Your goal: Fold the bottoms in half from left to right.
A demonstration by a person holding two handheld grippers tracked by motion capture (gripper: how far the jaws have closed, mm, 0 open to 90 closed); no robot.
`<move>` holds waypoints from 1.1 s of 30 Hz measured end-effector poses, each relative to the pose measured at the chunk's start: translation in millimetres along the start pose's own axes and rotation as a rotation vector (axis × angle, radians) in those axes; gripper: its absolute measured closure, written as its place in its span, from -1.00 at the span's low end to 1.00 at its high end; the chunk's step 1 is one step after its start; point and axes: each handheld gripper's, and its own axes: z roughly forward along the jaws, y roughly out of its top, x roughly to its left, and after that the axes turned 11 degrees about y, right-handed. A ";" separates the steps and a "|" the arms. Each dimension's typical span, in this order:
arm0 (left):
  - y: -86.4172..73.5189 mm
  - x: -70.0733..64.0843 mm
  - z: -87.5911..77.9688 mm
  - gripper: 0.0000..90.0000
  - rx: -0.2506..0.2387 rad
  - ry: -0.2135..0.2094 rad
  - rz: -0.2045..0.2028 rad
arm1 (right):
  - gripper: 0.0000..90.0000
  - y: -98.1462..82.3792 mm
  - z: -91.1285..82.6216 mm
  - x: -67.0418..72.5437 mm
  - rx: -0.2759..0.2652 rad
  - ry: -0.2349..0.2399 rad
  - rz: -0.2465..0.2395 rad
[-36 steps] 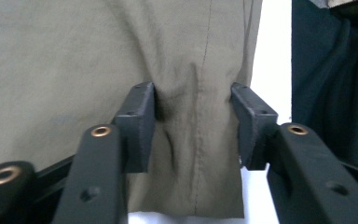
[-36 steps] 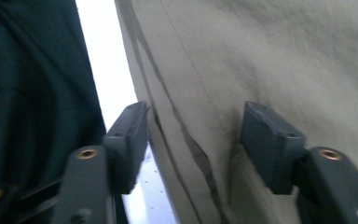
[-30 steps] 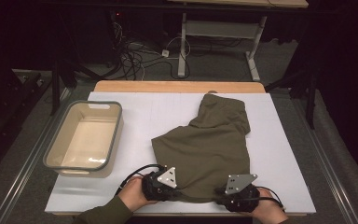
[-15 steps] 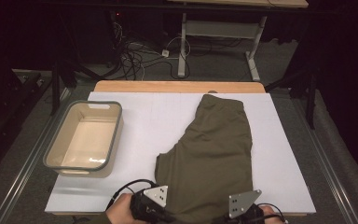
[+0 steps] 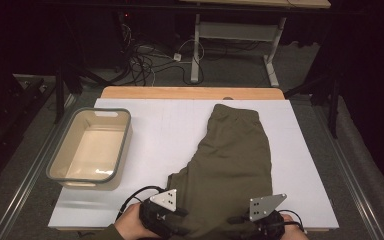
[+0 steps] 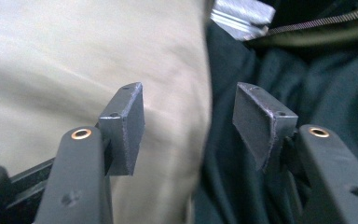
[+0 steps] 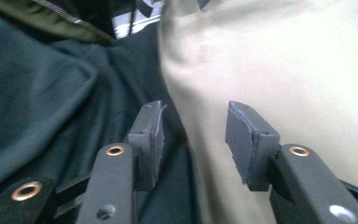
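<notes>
Olive green shorts (image 5: 235, 165) lie flat on the white table top (image 5: 160, 125), waistband at the far end and hem at the near edge. My left gripper (image 5: 177, 221) sits at the hem's left corner and my right gripper (image 5: 247, 224) at its right corner, each in a hand. In the left gripper view the jaws (image 6: 189, 116) have just been opening; the dark cloth (image 6: 307, 79) lies past the gap, and no pad presses on it. The right gripper (image 7: 193, 135) has also just been opening, its pads clear of the cloth (image 7: 51, 84).
A beige bin (image 5: 91, 149) with a grey rim stands empty at the table's left side. A wooden strip (image 5: 190, 93) edges the far side. Cables and a metal frame (image 5: 200, 45) lie on the floor beyond.
The shorts were bunched and angled a second ago and now lie stretched straight toward the near edge. Both hands have slid back to that edge.
</notes>
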 end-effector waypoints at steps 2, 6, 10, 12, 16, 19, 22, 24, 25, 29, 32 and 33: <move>3.8 5.6 -1.1 -0.17 -0.018 0.030 -0.012 | 0.15 1.1 -2.7 -8.2 -0.009 -0.033 0.016; 13.6 17.2 -5.3 -0.25 -0.057 0.076 -0.023 | 0.04 3.1 -4.7 -16.2 -0.016 -0.058 0.039; 22.3 31.1 -8.3 -0.36 -0.089 0.119 -0.047 | -0.03 7.2 -9.3 -28.0 -0.027 -0.091 0.067; 25.3 37.4 -9.3 -0.42 -0.096 0.141 -0.051 | -0.02 9.0 -12.2 -33.7 -0.040 -0.110 0.071; 30.0 48.9 -9.5 -0.51 -0.107 0.178 -0.062 | -0.03 11.6 -18.6 -44.2 -0.063 -0.145 0.084; 31.7 58.1 -9.3 -0.60 -0.111 0.203 -0.079 | -0.07 12.3 -23.3 -51.7 -0.071 -0.165 0.105; 34.2 65.9 -9.7 -0.68 -0.120 0.225 -0.096 | -0.12 12.2 -27.6 -58.5 -0.075 -0.187 0.116; 36.6 71.0 -9.1 -0.77 -0.118 0.234 -0.099 | -0.15 12.0 -30.3 -62.8 -0.078 -0.206 0.124; 38.0 73.8 -8.5 -0.79 -0.119 0.234 -0.105 | -0.17 12.0 -31.6 -65.0 -0.082 -0.213 0.128; 40.3 84.9 -4.0 -0.94 -0.111 0.266 -0.125 | -0.27 12.0 -36.6 -72.2 -0.090 -0.243 0.136; 35.6 89.3 -3.2 -1.00 -0.086 0.285 -0.137 | -0.28 10.6 -41.6 -75.9 -0.103 -0.269 0.153; 33.9 89.8 -4.7 -1.00 -0.093 0.295 -0.141 | -0.28 9.8 -43.7 -77.1 -0.110 -0.279 0.153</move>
